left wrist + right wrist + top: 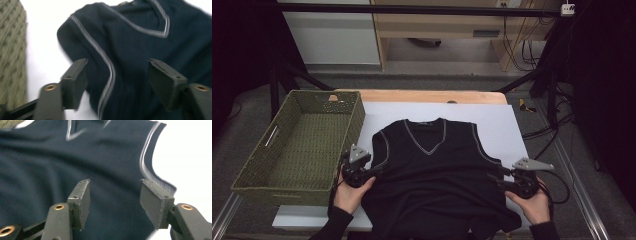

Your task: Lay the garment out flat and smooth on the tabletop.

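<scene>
Left gripper (374,172) sitting at the left armhole edge of the black sleeveless vest (432,170), jaws spread apart in the left gripper view (117,75), grey-trimmed armhole seam running between them but no pad pressing on it. Right gripper (501,181) over at the opposite side of the vest, by the right armhole, jaws likewise parted in the right gripper view (113,200), dark knit fabric showing in the gap, nothing pinched. Both held low and pointing inward toward the garment, one hand (349,195) on the left, the other hand (532,202) on the right, dark sleeves coming in from the bottom edge. Grey three-cornered plates on top of both grippers, cables trailing off behind. Vest lying front up on the white sheet (507,125) that covers the wooden table (427,96), V-neck with light grey piping pointing away from the person, hem end bunched and rumpled toward the near edge of the table, a bit of it hanging over. Woven olive-green basket (247,175) parked just left of the vest on the table's left side, metal handle on its side wall, close to the left gripper but not touching it as far as can be told. Left gripper view a bit blurry, so fine detail at the seam hard to make out.
</scene>
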Demonstrator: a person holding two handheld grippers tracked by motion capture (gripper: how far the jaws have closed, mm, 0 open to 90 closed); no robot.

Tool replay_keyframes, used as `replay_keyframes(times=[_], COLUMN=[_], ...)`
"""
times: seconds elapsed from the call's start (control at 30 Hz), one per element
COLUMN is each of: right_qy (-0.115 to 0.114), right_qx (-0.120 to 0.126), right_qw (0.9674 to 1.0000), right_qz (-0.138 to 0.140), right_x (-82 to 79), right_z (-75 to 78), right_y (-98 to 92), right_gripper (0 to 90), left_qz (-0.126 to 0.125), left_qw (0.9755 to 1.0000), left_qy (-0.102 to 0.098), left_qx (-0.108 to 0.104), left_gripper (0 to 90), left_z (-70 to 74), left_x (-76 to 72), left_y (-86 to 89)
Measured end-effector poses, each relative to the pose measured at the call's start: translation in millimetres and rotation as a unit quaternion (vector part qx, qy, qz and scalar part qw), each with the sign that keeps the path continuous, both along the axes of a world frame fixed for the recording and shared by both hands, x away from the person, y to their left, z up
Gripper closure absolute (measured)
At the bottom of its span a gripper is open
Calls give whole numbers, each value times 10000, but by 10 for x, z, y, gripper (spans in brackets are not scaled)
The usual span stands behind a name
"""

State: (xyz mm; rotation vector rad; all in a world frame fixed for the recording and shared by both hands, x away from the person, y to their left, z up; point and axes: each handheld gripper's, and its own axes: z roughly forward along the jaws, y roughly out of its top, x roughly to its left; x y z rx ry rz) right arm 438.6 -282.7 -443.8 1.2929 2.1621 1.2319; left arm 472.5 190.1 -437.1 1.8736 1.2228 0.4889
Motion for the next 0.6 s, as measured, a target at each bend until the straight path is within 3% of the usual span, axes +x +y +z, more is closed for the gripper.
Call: replay_keyframes(times=[0.13, 0.23, 0.33, 0.6], right_qy=[-103, -196, -176, 173], right_qx=[-37, -101, -191, -522], right_qw=[9999, 9997, 9994, 9964], right_qz=[-93, -110, -231, -652], right_x=[371, 605, 806, 1220], right_z=[17, 15, -16, -276], right_y=[119, 189, 231, 201], right_gripper=[353, 350, 355, 391], left_qz=[185, 330, 449, 598], left_qw=[9998, 9994, 9987, 9957], left_qy=[30, 57, 215, 506], left_qx=[-37, 59, 142, 504], left_gripper=[205, 207, 225, 239], left_z=[-90, -179, -251, -423], left_x=[304, 497, 647, 803], left_y=[-17, -15, 2, -42])
